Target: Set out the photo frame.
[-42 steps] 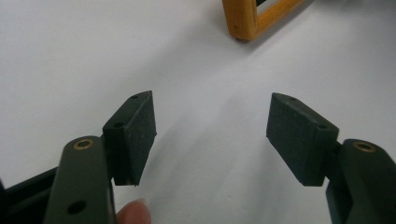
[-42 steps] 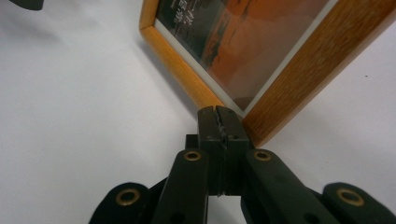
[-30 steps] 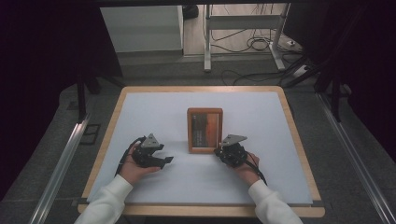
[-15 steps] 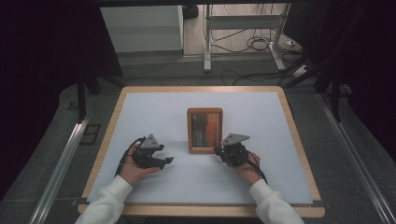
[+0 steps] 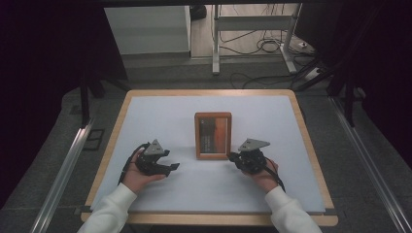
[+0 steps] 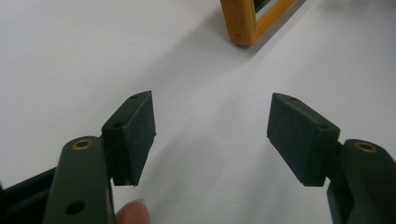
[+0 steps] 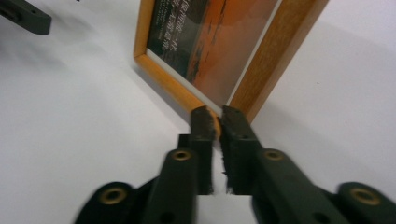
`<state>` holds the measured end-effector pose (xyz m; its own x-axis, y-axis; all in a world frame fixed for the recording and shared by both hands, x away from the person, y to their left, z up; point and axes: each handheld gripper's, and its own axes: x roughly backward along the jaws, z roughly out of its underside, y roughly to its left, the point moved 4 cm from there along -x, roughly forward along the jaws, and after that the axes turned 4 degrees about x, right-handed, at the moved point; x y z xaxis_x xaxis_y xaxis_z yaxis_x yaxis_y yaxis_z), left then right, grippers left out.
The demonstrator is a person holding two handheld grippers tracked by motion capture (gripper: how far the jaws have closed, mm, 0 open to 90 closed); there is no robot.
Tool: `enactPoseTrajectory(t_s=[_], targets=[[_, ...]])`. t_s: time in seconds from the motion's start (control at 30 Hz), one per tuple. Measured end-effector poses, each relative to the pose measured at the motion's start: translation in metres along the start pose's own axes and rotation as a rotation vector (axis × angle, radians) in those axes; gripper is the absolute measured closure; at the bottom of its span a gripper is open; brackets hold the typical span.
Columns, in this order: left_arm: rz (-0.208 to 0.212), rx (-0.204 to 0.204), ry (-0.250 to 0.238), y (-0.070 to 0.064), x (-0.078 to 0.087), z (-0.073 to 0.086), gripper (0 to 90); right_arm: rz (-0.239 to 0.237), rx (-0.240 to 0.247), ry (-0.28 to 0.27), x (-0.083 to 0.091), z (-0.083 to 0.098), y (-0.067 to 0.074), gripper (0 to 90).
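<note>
Right claw (image 7: 216, 122) has crept in toward the picture frame (image 5: 213, 135) over the last second; it sat just off the frame's near right corner, now its tips are at that corner. In the right gripper view the jaws are pinched nearly together, thin slit between the pads, right at the frame's bottom corner; touching or just shy, can't tell. Nothing held between them. Reads as lining up to nudge or lever the corner, not a grab.

Left claw (image 6: 210, 135) has barely moved. Jaws wide apart, empty, hovering over bare worktop (image 5: 145, 116). From it the frame's near left corner (image 6: 240, 23) sits up at about 1 o'clock, well apart.

Frame hasn't shifted: lies flat at the centre of the worktop, long side running 12 to 6, glass up. In the high view the left claw (image 5: 156, 160) is at roughly 8 o'clock from it, the right claw (image 5: 250, 156) at about 4 o'clock.

Room:
- Worktop bare all round the frame, so sliding it toward 12, 3 or 9 looks free.
- Near edge at 6 is close behind both hands; little room to pull back that way.
- Frame has a low wooden lip; closed jaws could probably skid over it if pushed from high up.
- Left claw has an open run to the frame's left side.
</note>
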<state>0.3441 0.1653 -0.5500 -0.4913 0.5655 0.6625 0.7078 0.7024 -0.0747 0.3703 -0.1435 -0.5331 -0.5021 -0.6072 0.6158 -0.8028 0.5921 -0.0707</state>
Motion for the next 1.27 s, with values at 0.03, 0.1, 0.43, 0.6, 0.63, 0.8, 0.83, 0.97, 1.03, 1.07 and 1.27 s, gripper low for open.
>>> enactPoseTrajectory(t_s=[0.03, 0.1, 0.43, 0.6, 0.63, 0.8, 0.83, 0.97, 1.03, 1.07, 1.27], targets=[[-0.004, 0.0, -0.003, -0.001, 0.001, 0.0, 32.1, -0.002, -0.004, -0.006, 0.003, 0.001, 0.0, 73.4], [-0.012, -0.004, -0.004, -0.002, 0.004, 0.002, 31.9, 0.01, -0.021, -0.021, 0.01, 0.003, 0.0, 58.6], [-0.031, 0.011, -0.019, 0.0, 0.015, 0.011, 31.8, 0.06, -0.132, -0.078, 0.046, 0.029, -0.013, 30.6], [-0.038, 0.024, -0.017, 0.002, 0.017, 0.015, 31.8, 0.085, -0.142, -0.07, 0.062, 0.05, -0.017, 29.4], [-0.038, 0.025, -0.015, 0.001, 0.017, 0.016, 31.8, 0.09, -0.148, -0.072, 0.065, 0.052, -0.018, 29.4], [-0.046, 0.032, -0.01, 0.003, 0.017, 0.018, 31.7, 0.102, -0.153, -0.071, 0.072, 0.06, -0.021, 28.1], [-0.044, 0.033, -0.009, 0.003, 0.016, 0.018, 31.7, 0.108, -0.152, -0.067, 0.072, 0.061, -0.022, 28.0], [-0.04, 0.024, -0.004, 0.002, 0.015, 0.019, 31.7, 0.105, -0.154, -0.073, 0.07, 0.059, -0.022, 28.0], [-0.038, 0.024, 0.0, 0.002, 0.014, 0.019, 31.7, 0.107, -0.151, -0.071, 0.07, 0.059, -0.023, 27.9], [-0.037, 0.024, 0.002, 0.003, 0.014, 0.02, 31.6, 0.11, -0.149, -0.071, 0.07, 0.059, -0.023, 27.7], [-0.036, 0.022, -0.003, 0.003, 0.013, 0.018, 31.6, 0.145, -0.144, -0.07, 0.071, 0.06, -0.025, 23.9]])
